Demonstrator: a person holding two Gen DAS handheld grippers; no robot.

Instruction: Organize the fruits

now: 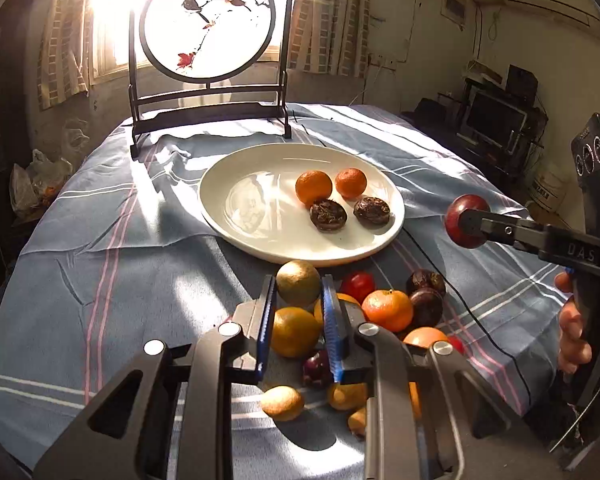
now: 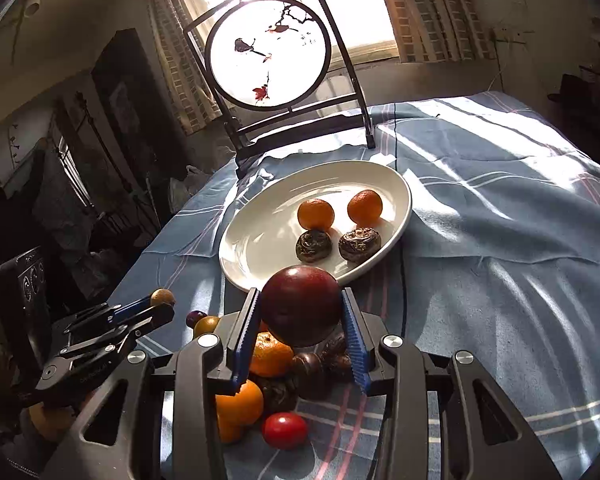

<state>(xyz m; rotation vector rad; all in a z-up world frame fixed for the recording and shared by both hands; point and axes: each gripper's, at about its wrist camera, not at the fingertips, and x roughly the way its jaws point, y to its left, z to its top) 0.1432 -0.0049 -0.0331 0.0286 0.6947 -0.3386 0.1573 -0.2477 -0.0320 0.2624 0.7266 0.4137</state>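
A white plate (image 1: pixel 260 240) (image 2: pixel 260 256) on the blue striped cloth holds two tangerines (image 1: pixel 313 187) (image 2: pixel 316 213) and two dark wrinkled fruits (image 1: pixel 328 215) (image 2: pixel 313 245). A pile of loose fruit (image 1: pixel 388 308) (image 2: pixel 272 356) lies in front of the plate. My right gripper (image 2: pixel 302 312) (image 1: pixel 466 222) is shut on a dark red round fruit (image 2: pixel 300 304) (image 1: pixel 456 216) and holds it above the cloth, just short of the plate's near rim. My left gripper (image 1: pixel 298 292) (image 2: pixel 160 304) is shut on a greenish-yellow fruit (image 1: pixel 298 282) (image 2: pixel 163 297) over the pile.
A round bird-painting screen on a black stand (image 1: pixel 208 20) (image 2: pixel 268 52) stands behind the plate. The cloth (image 1: pixel 100 240) (image 2: pixel 500 240) is wrinkled and sunlit. A black cable (image 1: pixel 460 300) runs across the cloth right of the pile. Furniture and a monitor (image 1: pixel 492 120) stand off the table.
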